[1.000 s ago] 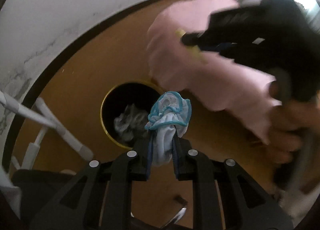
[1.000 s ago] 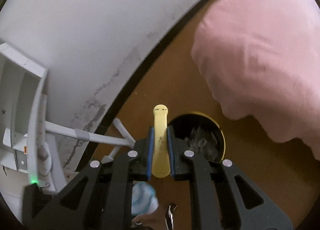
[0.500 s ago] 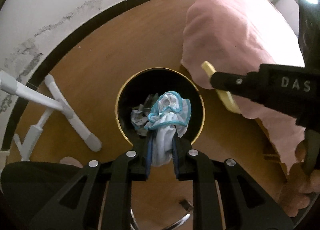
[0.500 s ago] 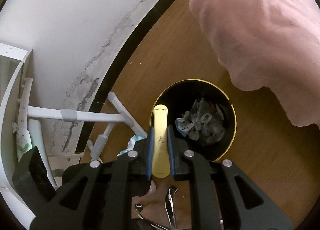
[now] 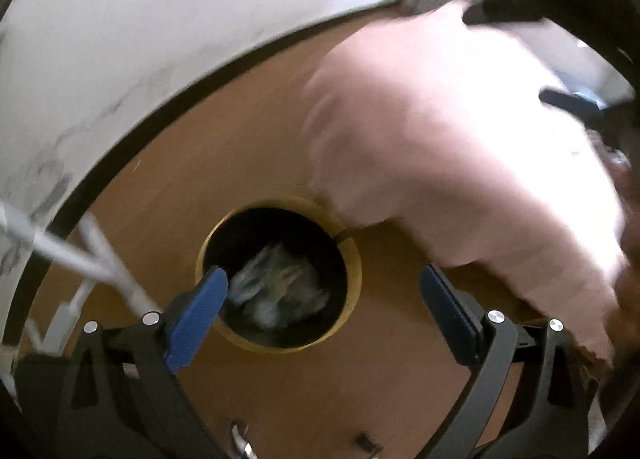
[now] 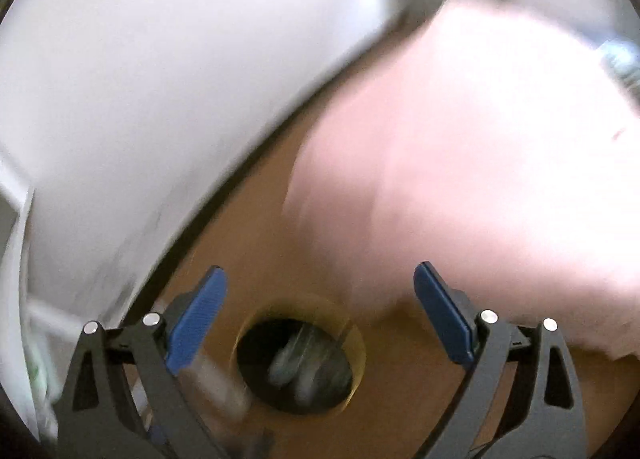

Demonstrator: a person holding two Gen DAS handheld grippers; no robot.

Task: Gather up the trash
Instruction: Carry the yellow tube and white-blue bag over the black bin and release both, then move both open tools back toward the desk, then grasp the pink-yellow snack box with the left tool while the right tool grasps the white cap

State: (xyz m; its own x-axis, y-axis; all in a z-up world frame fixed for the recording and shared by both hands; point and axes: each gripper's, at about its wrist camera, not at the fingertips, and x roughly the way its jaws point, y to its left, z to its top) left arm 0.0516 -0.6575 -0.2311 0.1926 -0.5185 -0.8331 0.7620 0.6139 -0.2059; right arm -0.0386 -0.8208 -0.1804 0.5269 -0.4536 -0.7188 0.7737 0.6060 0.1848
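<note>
Trash (image 5: 276, 287) sat heaped in the gold-rimmed bin (image 5: 352, 255) on the floor (image 5: 180, 187), right below. Left tongs (image 5: 324, 315) spread wide, holding nothing; right tongs (image 6: 320, 319) same deal. Probably hovered above so stuff falls straight in. Pink blanket (image 5: 440, 147) crowded the bin's right rim, white rack legs (image 5: 96, 259) close on the left. Blurry though.

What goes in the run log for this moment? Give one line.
left gripper: open, empty | right gripper: open, empty | trash bin: below both, crumpled trash inside | views blurred
</note>
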